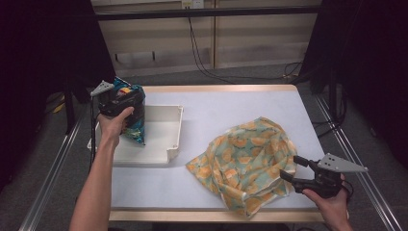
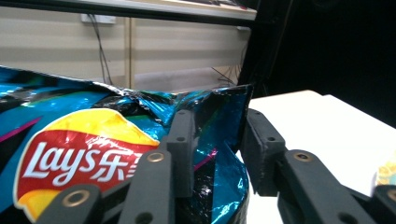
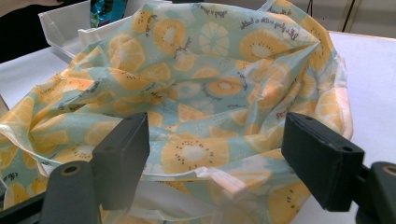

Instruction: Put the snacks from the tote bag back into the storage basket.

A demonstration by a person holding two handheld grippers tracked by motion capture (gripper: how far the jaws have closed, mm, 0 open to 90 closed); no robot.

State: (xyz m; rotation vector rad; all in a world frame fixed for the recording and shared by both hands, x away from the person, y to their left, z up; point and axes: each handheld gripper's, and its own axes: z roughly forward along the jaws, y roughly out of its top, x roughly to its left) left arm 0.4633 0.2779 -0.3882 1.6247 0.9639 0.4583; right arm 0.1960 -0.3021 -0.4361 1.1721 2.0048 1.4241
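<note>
Two tongs (image 2: 215, 154): chip bag (image 2: 79, 154), fruit-print bag (image 3: 205, 88).

A table (image 1: 226, 103) with a pale lilac-white top and a light wooden rim stands on a grey floor (image 1: 250, 77). Metal rails (image 1: 358, 159) run along its left and right edges. Beyond the far edge is a beige panelled wall (image 1: 260, 43) with a socket (image 1: 191, 4) near the top, from which black cables (image 1: 202, 62) hang to the floor. Black curtains (image 1: 43, 53) darken both sides.
</note>
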